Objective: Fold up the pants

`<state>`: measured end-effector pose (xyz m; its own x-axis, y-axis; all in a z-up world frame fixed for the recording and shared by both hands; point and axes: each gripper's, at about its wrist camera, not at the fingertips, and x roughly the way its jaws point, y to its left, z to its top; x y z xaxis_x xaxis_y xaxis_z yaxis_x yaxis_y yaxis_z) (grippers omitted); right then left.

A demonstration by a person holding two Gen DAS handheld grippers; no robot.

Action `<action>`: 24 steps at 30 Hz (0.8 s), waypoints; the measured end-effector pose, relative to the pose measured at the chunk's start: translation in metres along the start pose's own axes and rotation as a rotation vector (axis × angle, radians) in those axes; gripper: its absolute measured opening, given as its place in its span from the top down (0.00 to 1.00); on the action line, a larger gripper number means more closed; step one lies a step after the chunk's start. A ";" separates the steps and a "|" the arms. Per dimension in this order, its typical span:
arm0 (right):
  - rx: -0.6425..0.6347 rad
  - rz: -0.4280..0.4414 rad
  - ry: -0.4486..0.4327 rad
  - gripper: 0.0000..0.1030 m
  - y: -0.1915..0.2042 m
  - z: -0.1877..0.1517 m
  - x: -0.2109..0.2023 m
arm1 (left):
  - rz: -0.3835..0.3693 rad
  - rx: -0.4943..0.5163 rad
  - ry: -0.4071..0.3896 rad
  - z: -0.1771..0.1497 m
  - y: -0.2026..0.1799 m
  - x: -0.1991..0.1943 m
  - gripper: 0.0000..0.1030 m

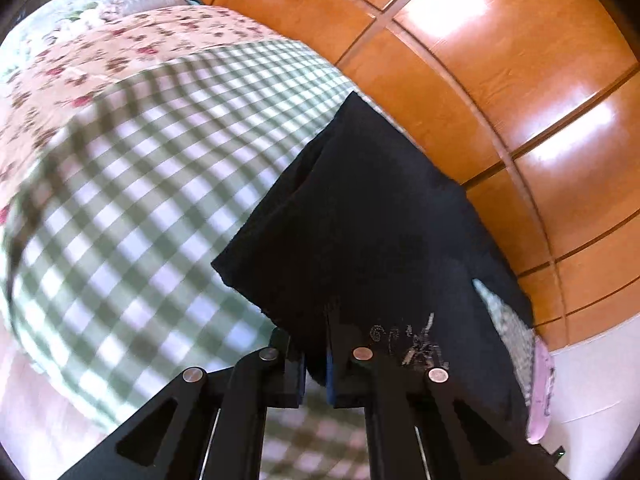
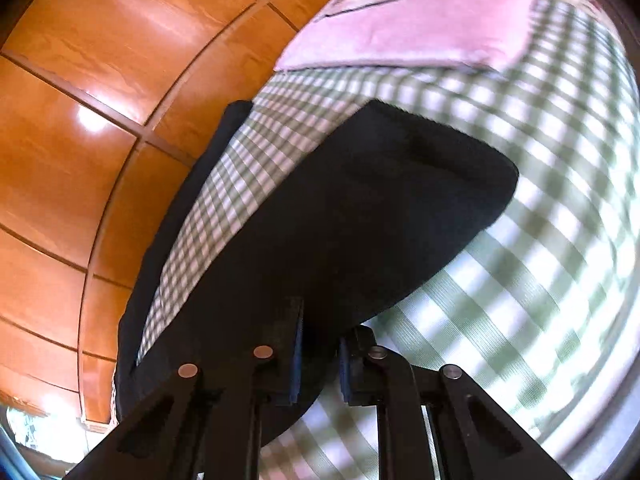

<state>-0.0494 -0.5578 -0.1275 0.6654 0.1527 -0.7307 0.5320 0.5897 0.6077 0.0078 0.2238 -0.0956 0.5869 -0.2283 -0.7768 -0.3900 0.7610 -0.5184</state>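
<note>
The black pants [image 1: 360,220] lie on a green-and-white checked bedcover [image 1: 140,200] near the bed's edge. My left gripper [image 1: 316,344] is shut on the near edge of the pants, next to a pale printed mark on the cloth. In the right wrist view the pants [image 2: 380,208] stretch away from the fingers, with a strip of the checked cover [image 2: 520,260] showing beside them. My right gripper [image 2: 320,356] is shut on the pants' near edge. Both held edges are lifted off the cover.
A glossy orange wooden wall of panels [image 1: 500,80] runs along the bed's side [image 2: 80,120]. A pink printed cloth [image 2: 420,24] lies at the bed's far end. A floral quilt [image 1: 100,52] lies at the other end.
</note>
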 end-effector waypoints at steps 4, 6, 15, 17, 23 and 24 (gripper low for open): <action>0.065 0.050 0.004 0.78 -0.020 -0.005 -0.004 | 0.069 0.016 0.045 -0.010 0.016 0.013 0.92; 0.097 0.048 -0.018 0.75 -0.026 0.001 -0.007 | 0.091 0.035 0.045 -0.011 0.014 0.018 0.92; 0.042 -0.135 -0.175 0.93 -0.024 0.046 -0.023 | 0.133 0.122 0.034 -0.011 0.006 0.012 0.91; -0.035 -0.233 -0.172 0.93 -0.016 0.048 -0.015 | 0.135 0.119 0.045 -0.015 0.011 0.014 0.90; -0.081 -0.351 -0.132 0.79 -0.017 0.045 -0.002 | 0.146 0.127 0.030 -0.014 0.016 0.011 0.81; -0.088 -0.368 -0.130 0.71 -0.017 0.044 -0.006 | 0.149 0.131 0.025 -0.013 0.018 0.007 0.76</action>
<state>-0.0390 -0.6037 -0.1201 0.5024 -0.1802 -0.8457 0.7044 0.6524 0.2795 -0.0046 0.2278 -0.1148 0.5115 -0.1210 -0.8507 -0.3748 0.8595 -0.3476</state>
